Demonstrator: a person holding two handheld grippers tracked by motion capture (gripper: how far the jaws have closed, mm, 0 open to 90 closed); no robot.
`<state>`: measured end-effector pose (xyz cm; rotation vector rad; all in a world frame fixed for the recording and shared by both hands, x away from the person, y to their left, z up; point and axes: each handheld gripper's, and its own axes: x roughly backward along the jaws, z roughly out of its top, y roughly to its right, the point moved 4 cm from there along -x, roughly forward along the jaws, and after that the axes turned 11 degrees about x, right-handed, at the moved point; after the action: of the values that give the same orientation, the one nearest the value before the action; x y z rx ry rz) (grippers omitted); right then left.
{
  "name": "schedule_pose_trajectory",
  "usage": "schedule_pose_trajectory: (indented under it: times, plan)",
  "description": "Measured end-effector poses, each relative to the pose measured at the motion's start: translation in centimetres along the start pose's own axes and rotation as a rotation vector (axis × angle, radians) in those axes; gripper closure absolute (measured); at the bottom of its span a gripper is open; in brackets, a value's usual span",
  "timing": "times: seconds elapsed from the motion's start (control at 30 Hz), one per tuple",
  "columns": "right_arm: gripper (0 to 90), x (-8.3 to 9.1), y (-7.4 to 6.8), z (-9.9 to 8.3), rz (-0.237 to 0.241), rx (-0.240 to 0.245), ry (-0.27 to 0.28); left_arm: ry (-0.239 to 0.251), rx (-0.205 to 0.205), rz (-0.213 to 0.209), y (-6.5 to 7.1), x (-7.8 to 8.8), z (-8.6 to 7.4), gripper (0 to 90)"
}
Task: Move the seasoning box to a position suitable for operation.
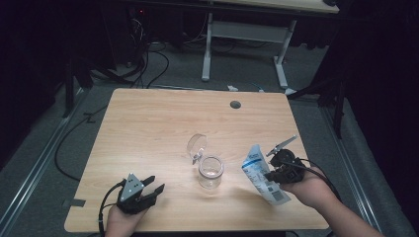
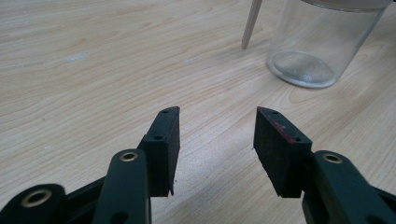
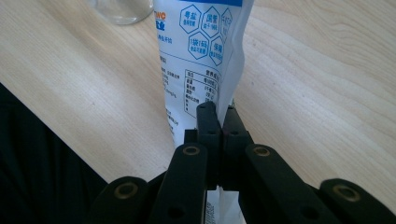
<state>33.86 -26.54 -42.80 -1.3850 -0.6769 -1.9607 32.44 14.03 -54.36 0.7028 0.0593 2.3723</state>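
Pouch (image 3: 201, 51) pinched btwn right gripper (image 3: 219, 122) jaws, left gripper (image 2: 217, 135) jaws apart, empty

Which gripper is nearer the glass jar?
Left, narrowly. The left gripper rests open on the table beside the glass jar, jaws pointing toward it. The right gripper sits slightly farther off on the other side, shut on a white packet.

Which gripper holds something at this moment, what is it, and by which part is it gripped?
The right gripper holds the white and blue packet, its jaws shut on the packet's lower printed end. The left gripper stands open, holding nothing.
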Motion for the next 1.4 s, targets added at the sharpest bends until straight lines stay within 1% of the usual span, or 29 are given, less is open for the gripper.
schedule_pose_trajectory:
  times: [0.1,0.17,0.2,0.27,0.3,0.33,0.37,0.43,0.47,0.6,0.7,0.8,0.83,0.93,1.0,1.07,1.13,1.17,1.23,1.27,1.3,1.33,1.4]
  plan:
    - [89.8,0.0,0.0,0.2,0.016,0.002,-0.019,-0.001,-0.002,-0.001,0.0,0.0,0.0,51.3]
    - [89.8,-0.2,-0.1,0.3,0.020,0.006,-0.045,-0.002,-0.003,-0.001,0.0,0.0,0.0,51.3]
    - [89.8,-0.3,-0.2,0.3,0.020,-0.005,-0.055,-0.001,-0.003,-0.001,0.0,0.0,0.0,51.3]
    - [89.9,-0.5,-0.1,0.3,0.018,-0.011,-0.065,0.000,-0.003,-0.001,0.0,0.0,0.0,51.3]
    - [89.8,-0.5,-0.2,0.3,0.015,-0.029,-0.071,0.001,-0.002,-0.001,0.0,0.0,0.0,51.3]
    - [89.8,-0.6,0.0,0.3,0.011,-0.017,-0.070,0.001,-0.002,-0.001,0.0,0.0,0.0,51.3]
    - [89.9,-0.6,-0.1,0.4,0.007,-0.030,-0.076,0.000,-0.003,0.000,0.0,0.0,0.0,51.3]
    - [89.9,-0.5,-0.1,0.5,0.003,-0.036,-0.087,-0.001,0.000,-0.001,0.0,0.0,0.0,51.3]
    - [89.9,-0.5,0.0,0.5,-0.002,-0.030,-0.085,-0.001,-0.001,-0.001,0.0,0.0,0.0,51.3]
    - [89.8,-0.1,0.1,0.7,-0.017,-0.043,-0.092,-0.008,-0.002,-0.009,0.1,0.0,-0.1,51.2]
    - [89.8,0.1,0.1,0.9,-0.023,-0.038,-0.094,-0.007,-0.008,-0.013,0.3,-0.1,-0.1,51.2]
    - [89.8,0.2,-0.1,0.9,-0.019,-0.035,-0.097,-0.004,-0.013,-0.015,0.4,-0.1,-0.1,51.6]
    - [89.8,0.2,-0.1,1.0,-0.017,-0.025,-0.097,-0.004,-0.018,-0.016,0.5,-0.1,-0.1,51.7]
    - [89.8,0.3,-0.2,1.0,-0.010,-0.014,-0.099,-0.005,-0.028,-0.028,0.9,-0.3,-0.3,51.8]
    - [89.8,0.3,-0.4,1.1,-0.008,-0.019,-0.106,-0.008,-0.042,-0.035,1.4,-0.5,-0.4,51.7]
    - [89.8,0.3,-0.4,1.1,-0.004,-0.010,-0.111,-0.004,-0.061,-0.034,1.8,-0.6,-0.4,51.4]
    - [89.8,0.3,-0.4,1.2,-0.001,0.000,-0.109,-0.003,-0.064,-0.042,2.2,-0.7,-0.4,51.4]
    - [89.8,0.2,-0.4,1.2,0.000,-0.004,-0.113,-0.003,-0.064,-0.042,2.2,-0.7,-0.4,51.3]
    - [89.8,0.1,-0.4,1.2,0.008,-0.014,-0.123,0.005,-0.054,-0.073,2.7,-0.8,-0.4,50.5]
    - [89.7,0.0,-0.4,1.2,0.006,-0.005,-0.126,0.002,-0.055,-0.083,2.9,-1.0,-0.4,50.0]
    - [89.8,0.0,-0.5,1.1,0.011,-0.030,-0.139,0.000,-0.058,-0.087,3.1,-1.1,-0.4,49.2]
    - [89.8,-0.2,-0.3,1.2,0.010,-0.010,-0.136,0.005,-0.064,-0.091,3.3,-1.2,-0.4,49.2]
    - [89.8,-0.3,-0.3,1.3,0.014,-0.009,-0.145,0.020,-0.076,-0.107,4.0,-1.4,-0.4,48.7]
